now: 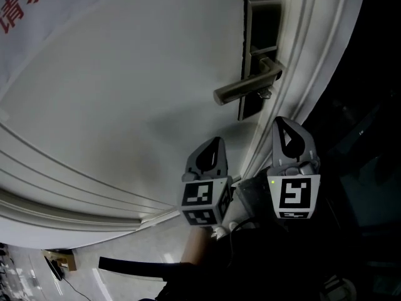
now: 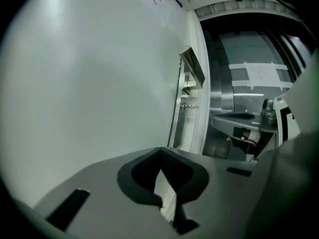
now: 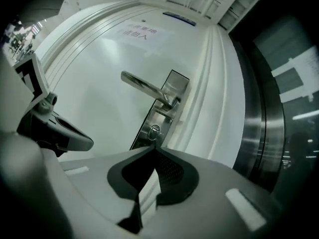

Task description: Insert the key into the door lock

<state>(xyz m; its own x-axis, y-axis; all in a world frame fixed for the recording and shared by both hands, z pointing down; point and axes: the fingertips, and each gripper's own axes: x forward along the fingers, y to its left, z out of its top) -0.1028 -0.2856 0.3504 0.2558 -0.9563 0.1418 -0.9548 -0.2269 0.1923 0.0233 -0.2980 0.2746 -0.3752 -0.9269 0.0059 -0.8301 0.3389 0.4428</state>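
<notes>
1. Left tongs (image 1: 215, 143) pressed together, holding nothing, near the white door (image 1: 125, 74)
2. Right tongs (image 1: 283, 124) also pressed together, empty, near the lock plate (image 1: 262, 24)
3. Key (image 2: 189, 106) juts from the lock plate, under the lever handle (image 1: 247, 86)

Institutional corridor; white door (image 1: 138, 93); posted notice (image 3: 141, 32).

I count one white door (image 1: 125, 93). Up at one o'clock it carries one lock plate (image 1: 260, 24), one lever handle (image 1: 247, 86) and one key (image 1: 265, 94). One red-printed notice (image 1: 25, 5) is at ten o'clock. Two grippers are at five o'clock: left gripper (image 1: 215, 144) and right gripper (image 1: 283, 125).
</notes>
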